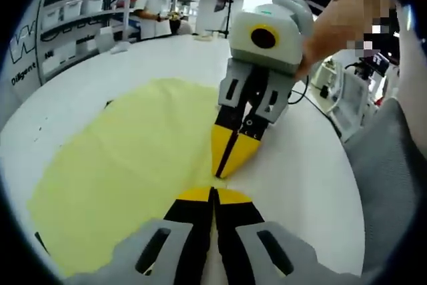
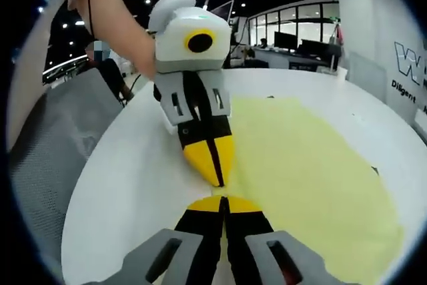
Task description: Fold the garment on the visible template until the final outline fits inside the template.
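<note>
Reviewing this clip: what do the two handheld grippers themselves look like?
Both match: the left gripper and right gripper have black fingers with yellow tips, grey slotted brackets behind them, and a pale grey housing. A dark cable trails from the right gripper.

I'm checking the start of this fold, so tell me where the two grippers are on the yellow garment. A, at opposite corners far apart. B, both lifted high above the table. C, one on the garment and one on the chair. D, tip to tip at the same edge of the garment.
D: the left gripper and right gripper meet tip to tip, jaws closed, at the yellow garment edge on the white table.
</note>
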